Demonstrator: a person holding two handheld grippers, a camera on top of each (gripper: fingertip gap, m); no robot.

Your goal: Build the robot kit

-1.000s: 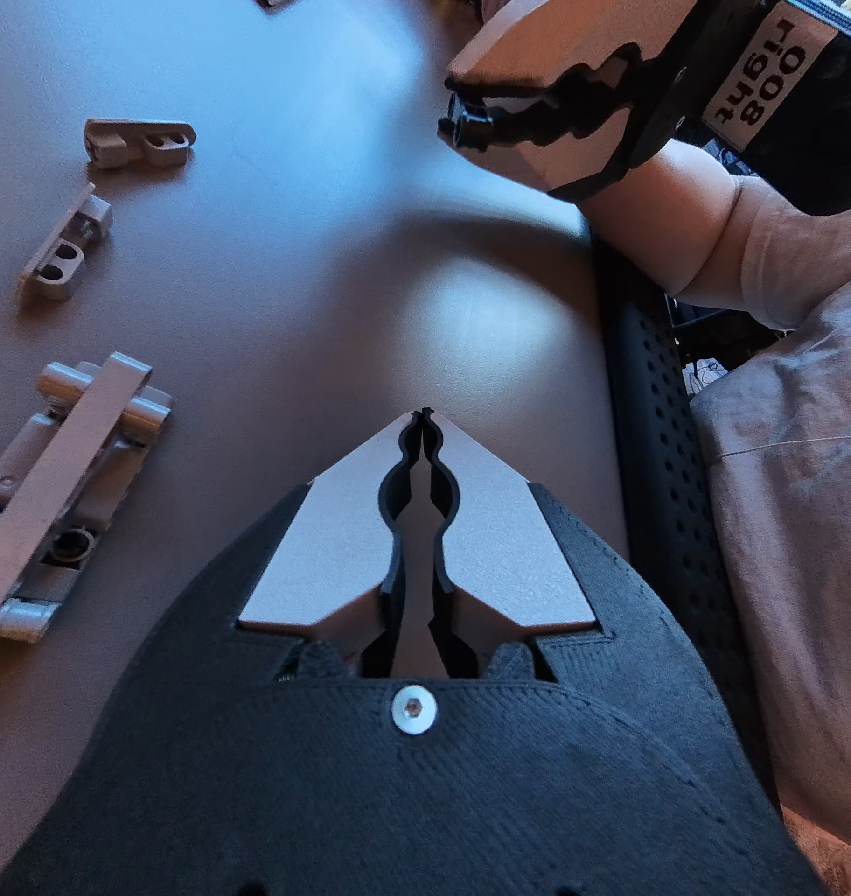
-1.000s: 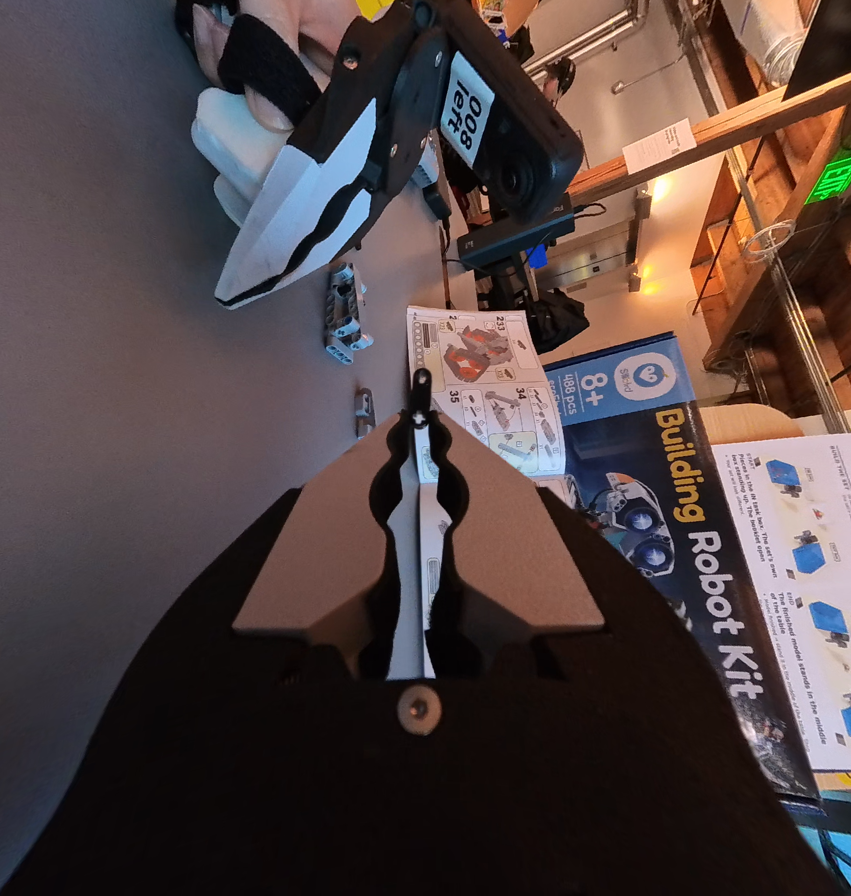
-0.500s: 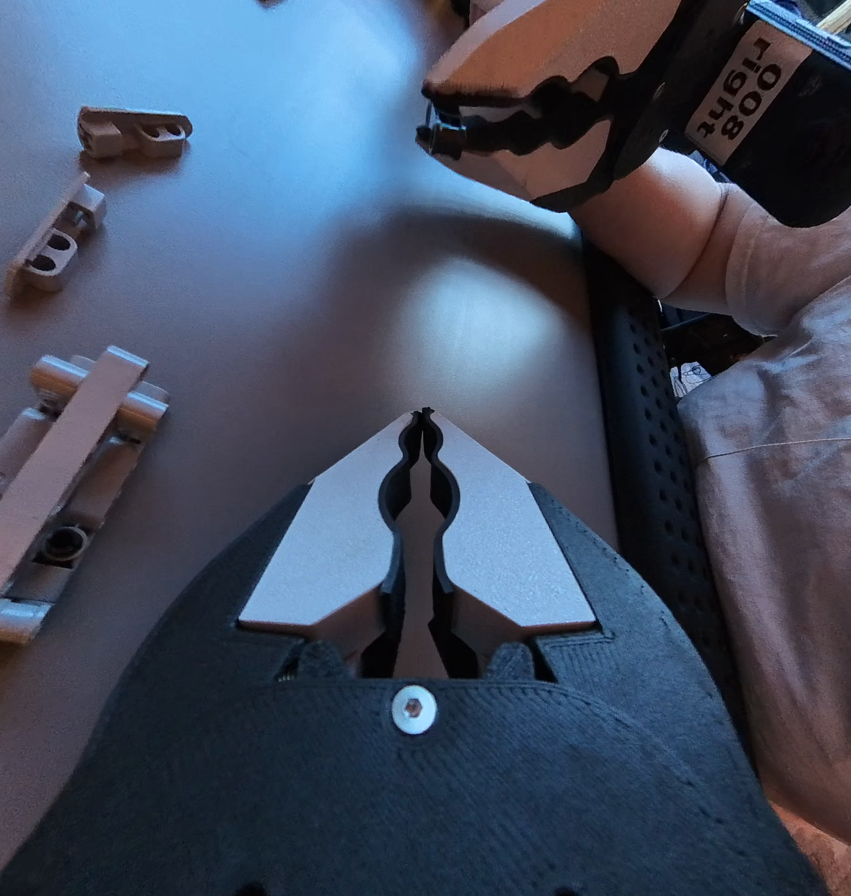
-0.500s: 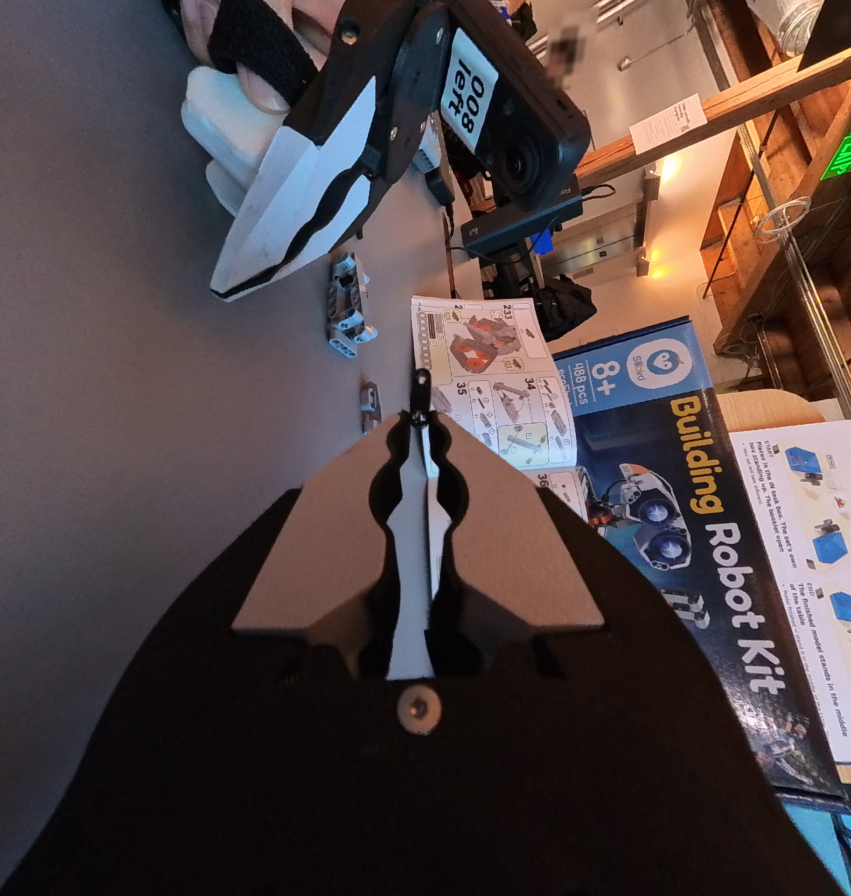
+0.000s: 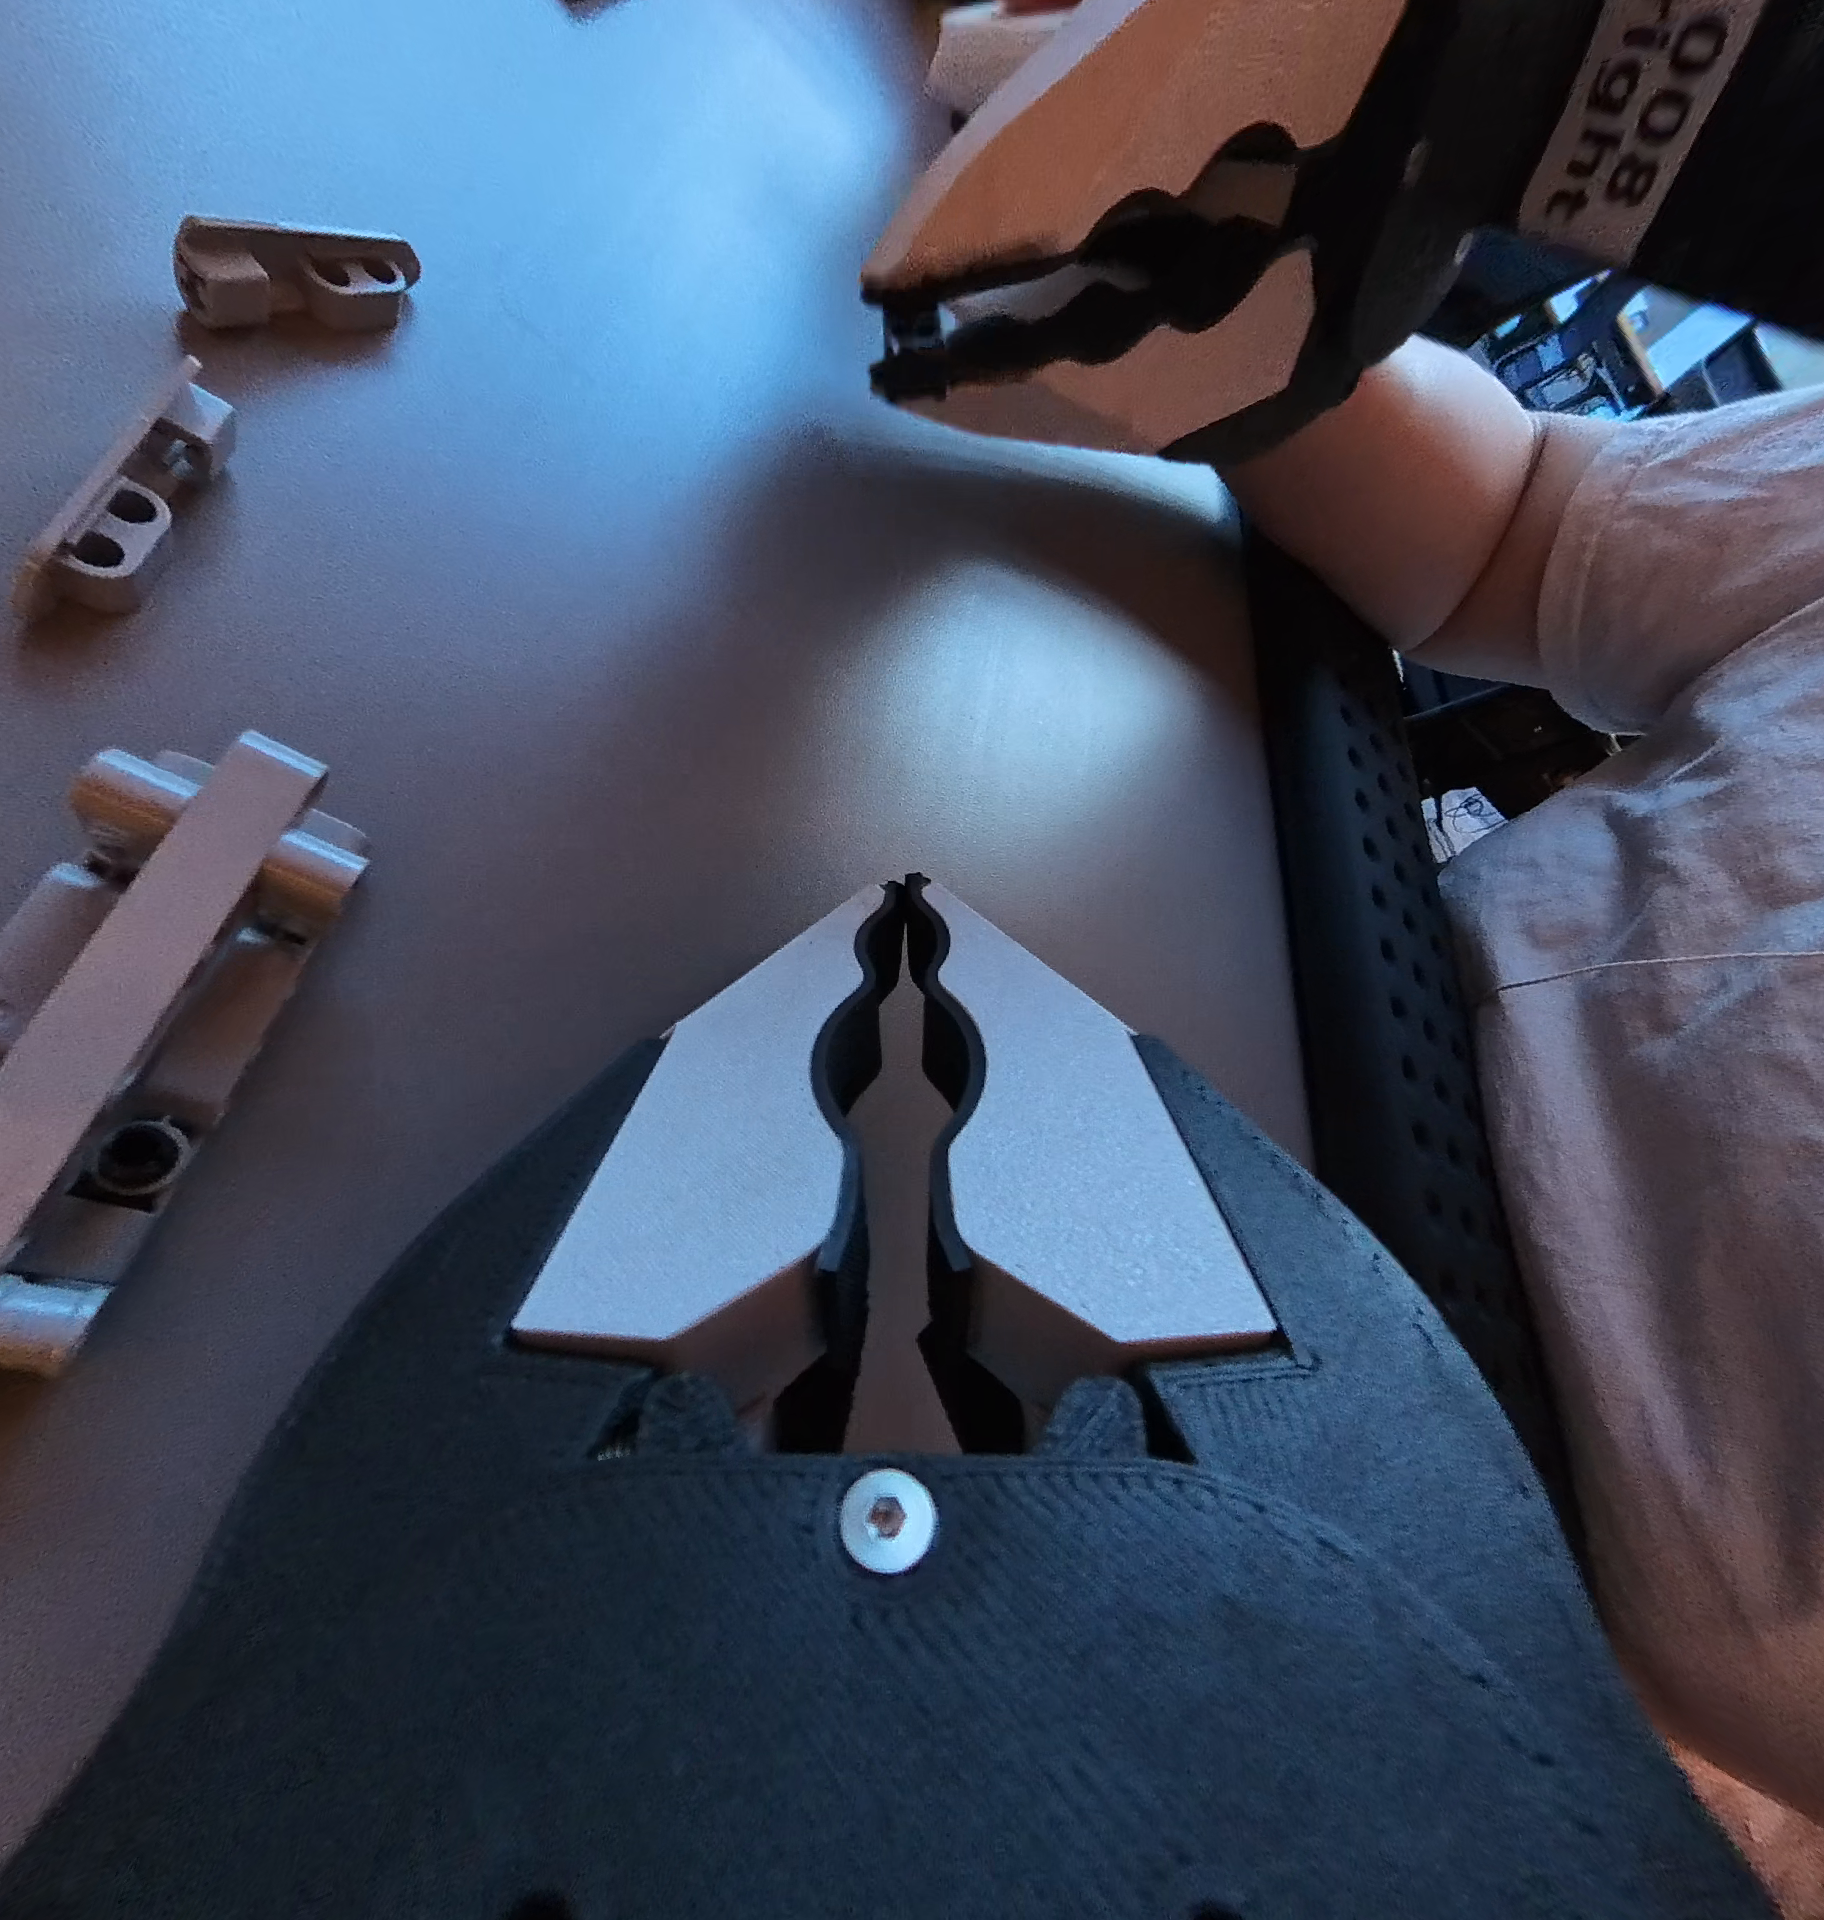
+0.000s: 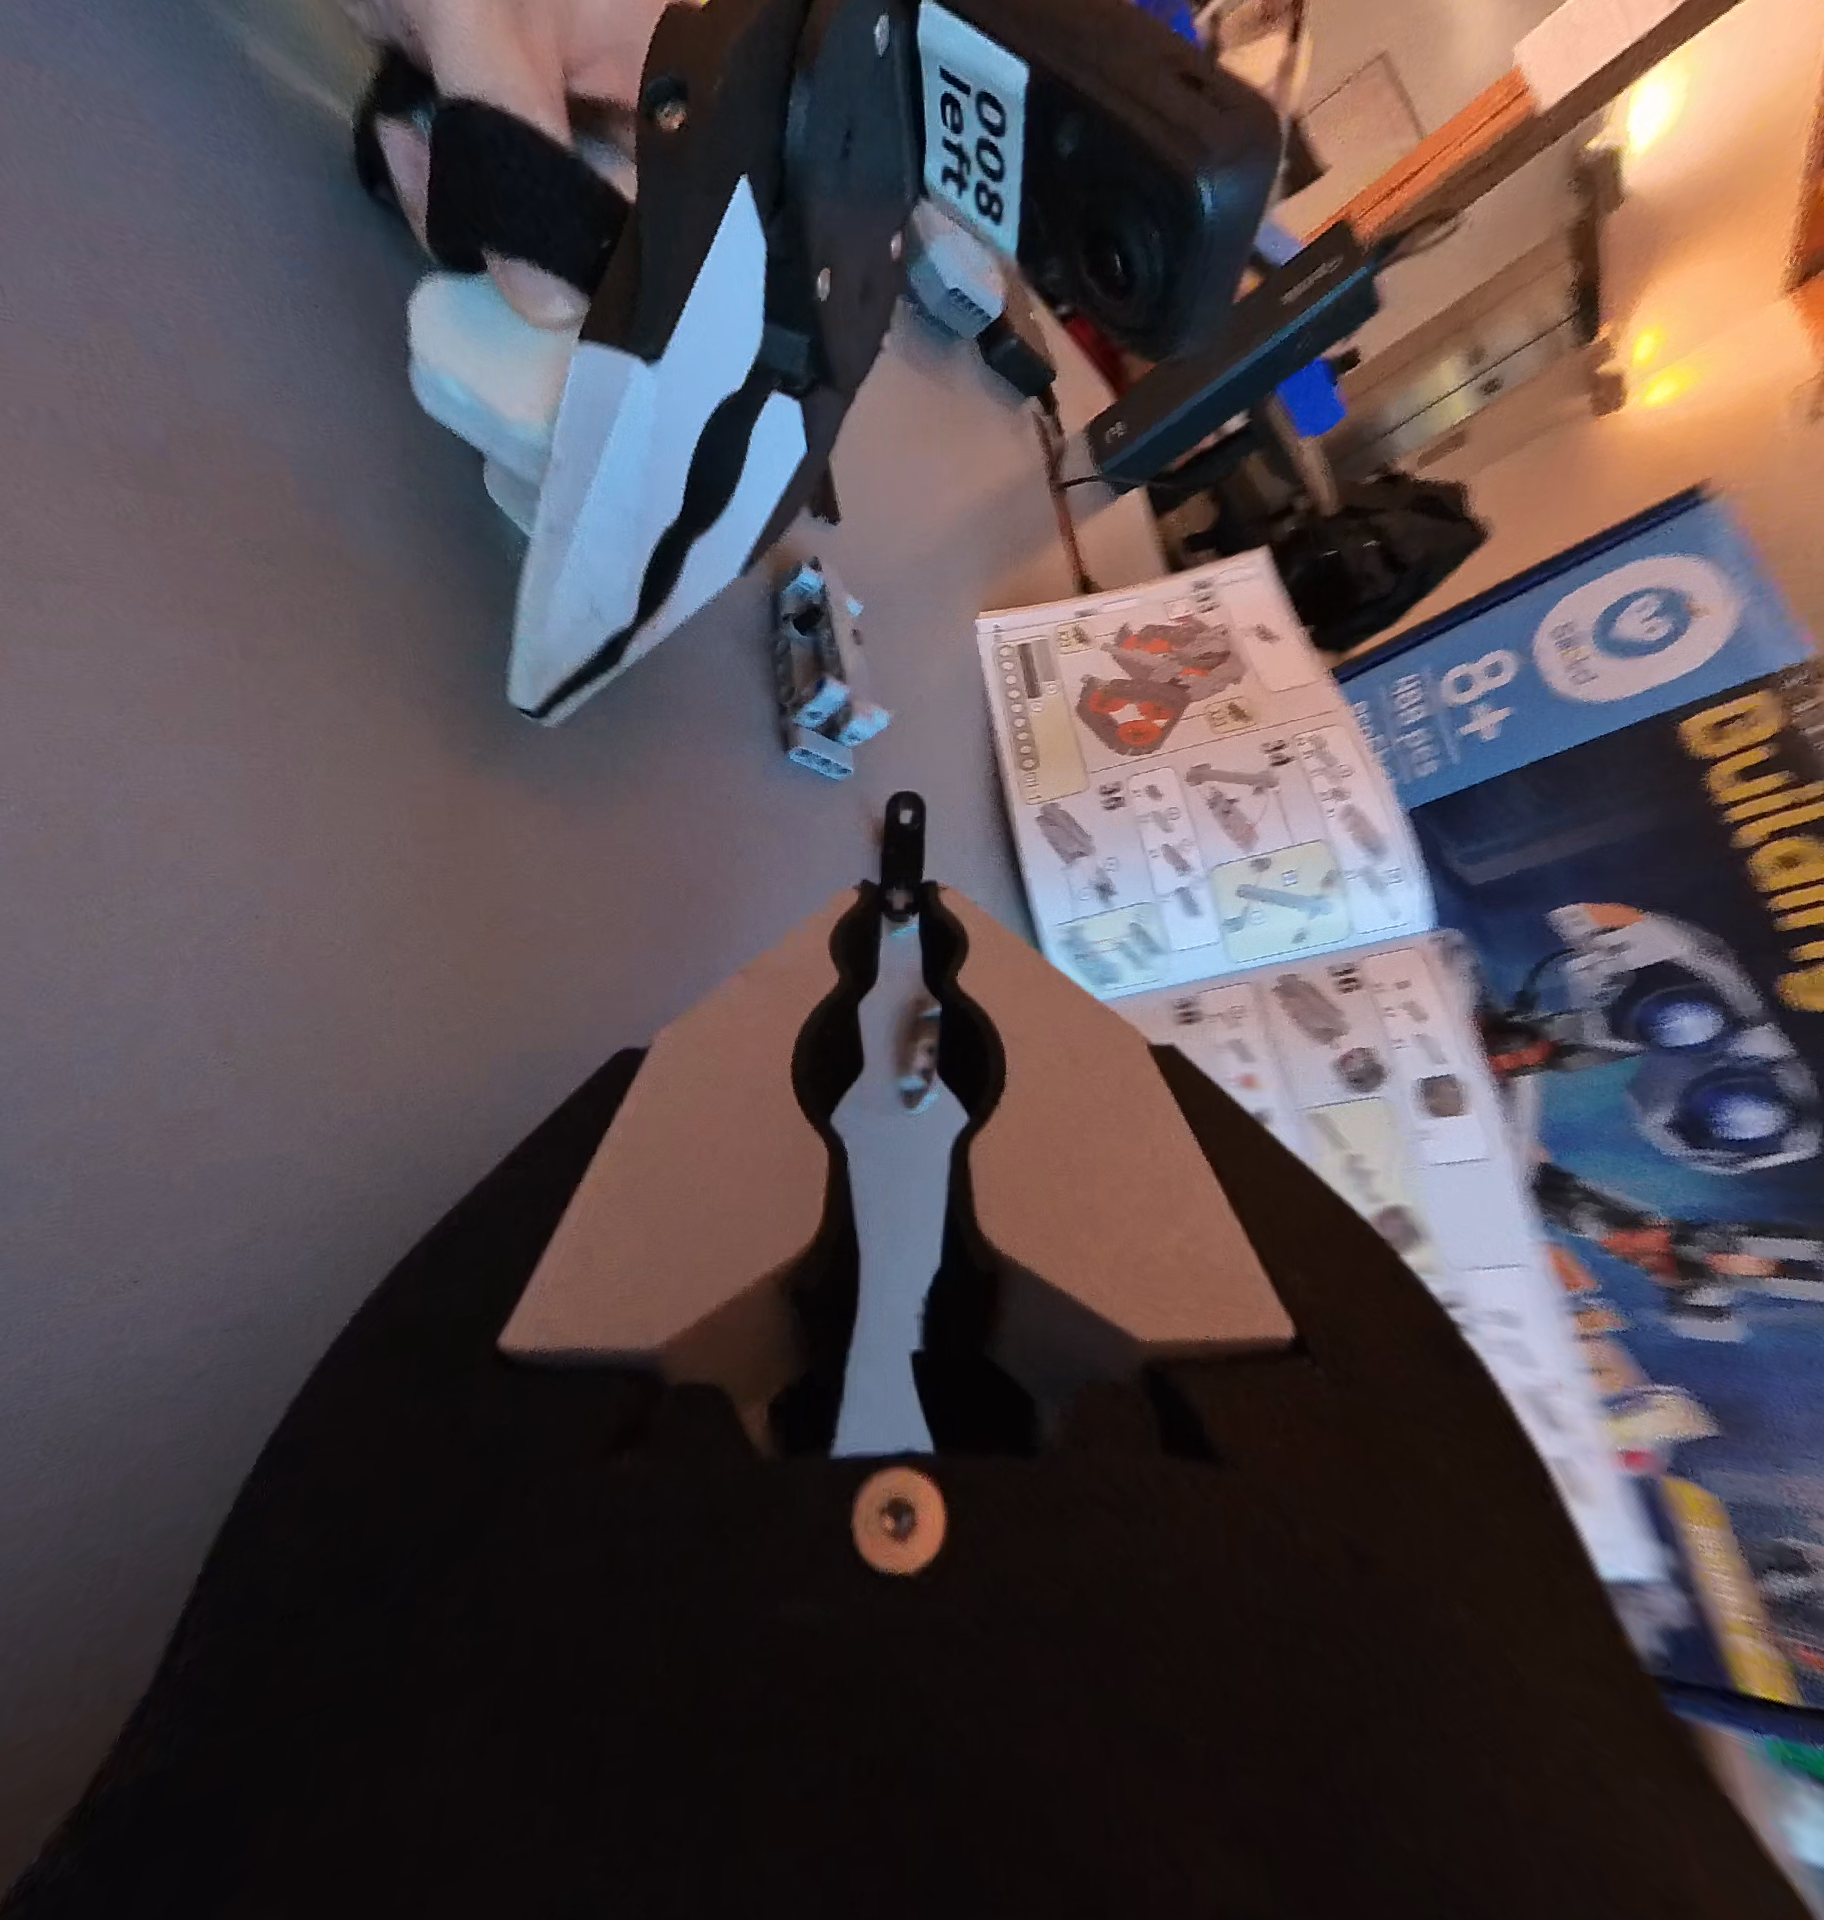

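My left gripper (image 5: 906,885) is shut and empty, held low over the dark table (image 5: 596,582). My right gripper (image 6: 895,896) is shut on a small black connector piece (image 6: 902,847) that sticks out past its tips. In the left wrist view the right gripper (image 5: 903,343) hovers at the upper right with the black piece (image 5: 913,338) in its tips. In the right wrist view the left gripper (image 6: 534,707) hangs at the upper left, above a grey brick assembly (image 6: 823,691). The same assembly (image 5: 118,1029) lies at the left in the left wrist view.
Two small grey connector parts (image 5: 295,272) (image 5: 123,499) lie at the far left. An open instruction booklet (image 6: 1199,790) and a blue kit box (image 6: 1656,935) lie to the right. A person's arm (image 5: 1407,499) and a perforated black chair edge (image 5: 1375,935) are at the table's side. Tip to tip, the grippers are about 8 cm apart.
The right gripper with the black piece has moved closer to the left gripper and the grey assembly. The right wrist view is now motion-blurred. The left gripper stays nearly still.
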